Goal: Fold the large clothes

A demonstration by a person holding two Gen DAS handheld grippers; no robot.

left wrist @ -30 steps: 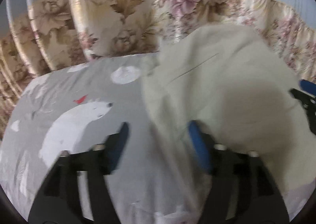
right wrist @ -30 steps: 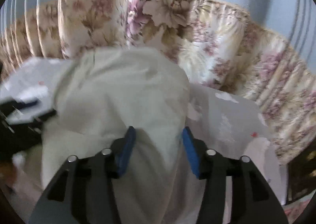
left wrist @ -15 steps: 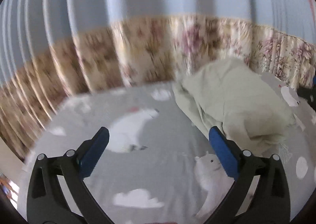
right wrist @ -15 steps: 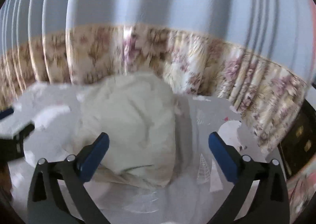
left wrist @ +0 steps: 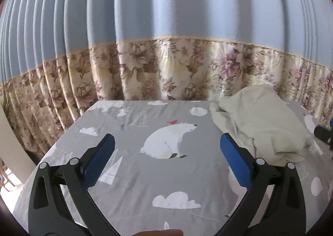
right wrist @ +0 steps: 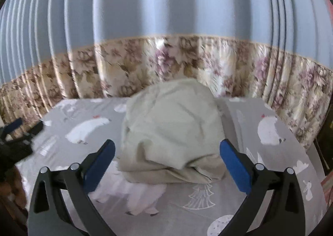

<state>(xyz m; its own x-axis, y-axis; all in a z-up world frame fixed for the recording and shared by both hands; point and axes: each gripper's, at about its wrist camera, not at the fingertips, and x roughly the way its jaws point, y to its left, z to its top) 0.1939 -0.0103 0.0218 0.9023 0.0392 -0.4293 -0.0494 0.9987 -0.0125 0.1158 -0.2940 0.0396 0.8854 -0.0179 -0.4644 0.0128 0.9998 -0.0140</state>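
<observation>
Both claws have let go and pulled back; left claw (left wrist: pixel 167 158) and right claw (right wrist: pixel 167 158) gape empty, cream garment (right wrist: pixel 172 132) bundled on the bed (left wrist: pixel 145 184) — best tidy loose edges next

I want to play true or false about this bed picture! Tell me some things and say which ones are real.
1. The cream garment lies in a folded bundle on the bedsheet. True.
2. The right gripper is squeezing the garment. False: its jaws are wide open, holding nothing.
3. The left gripper is open. True.
4. The sheet shows penguins. False: a polar bear.
5. The curtain behind is blue above and floral below. True.
</observation>
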